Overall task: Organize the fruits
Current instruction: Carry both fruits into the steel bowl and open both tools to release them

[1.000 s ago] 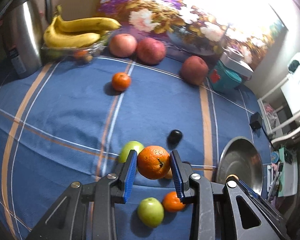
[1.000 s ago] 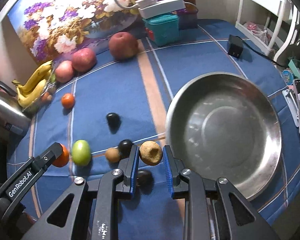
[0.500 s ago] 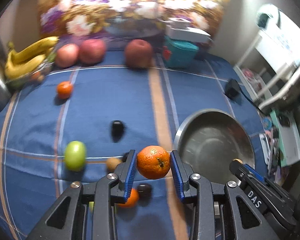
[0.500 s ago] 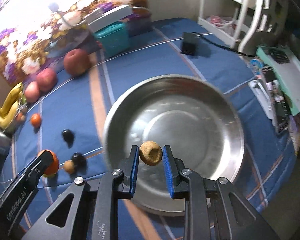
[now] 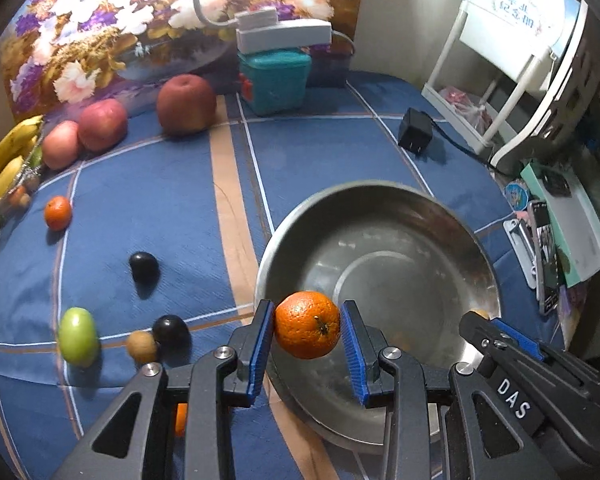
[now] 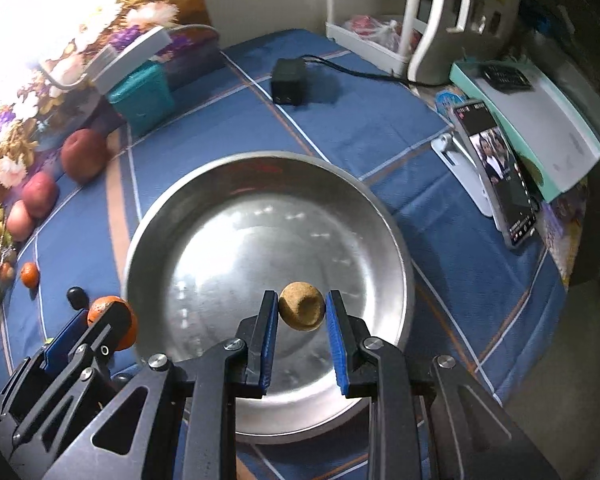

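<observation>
Midway through the sorting, the left claw point(image 5: 307, 326) clamps an orange point(image 5: 307, 325) over the near rim of the steel bowl point(image 6: 396, 240), while the right claw point(image 6: 302, 312) pinches a small brown fruit point(image 6: 301, 306) above the bowl's floor. Next, judging by position: lower and release both inside, without bouncing them out.

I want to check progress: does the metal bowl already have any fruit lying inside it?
No, the metal bowl is bare inside; the brown fruit hangs above it, clamped.
</observation>
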Motion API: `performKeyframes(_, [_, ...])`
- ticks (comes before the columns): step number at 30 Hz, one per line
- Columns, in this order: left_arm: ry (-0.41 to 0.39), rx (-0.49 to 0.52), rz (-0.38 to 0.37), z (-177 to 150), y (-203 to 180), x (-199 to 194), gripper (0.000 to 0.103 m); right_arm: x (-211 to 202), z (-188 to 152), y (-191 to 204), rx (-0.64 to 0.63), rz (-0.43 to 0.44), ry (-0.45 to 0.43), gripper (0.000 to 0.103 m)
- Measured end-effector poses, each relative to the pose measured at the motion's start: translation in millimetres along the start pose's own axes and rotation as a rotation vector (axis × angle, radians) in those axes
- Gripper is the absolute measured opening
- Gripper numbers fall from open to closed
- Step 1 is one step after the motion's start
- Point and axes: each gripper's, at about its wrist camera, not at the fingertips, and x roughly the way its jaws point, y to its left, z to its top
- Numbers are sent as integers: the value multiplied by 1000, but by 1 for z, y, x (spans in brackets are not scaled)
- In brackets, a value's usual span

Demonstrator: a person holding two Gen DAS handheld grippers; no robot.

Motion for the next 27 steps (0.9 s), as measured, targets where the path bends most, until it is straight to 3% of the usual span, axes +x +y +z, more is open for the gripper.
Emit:
performKeyframes(12, [23,-5,7,-6,-2,10,37,11,-2,-7,9,-4,39,26])
performKeyframes(17, [27,-8,0,-6,-3,9,39,10,-1,-9,14,-5,29,42])
performKeyframes(22, [14,-21,13,-4,1,4,52,7,-1,-8,12,-2,14,55])
performKeyframes(27, [5,-53,31,-3,12,-1,66,6,-1,-9,14,-3,8,60])
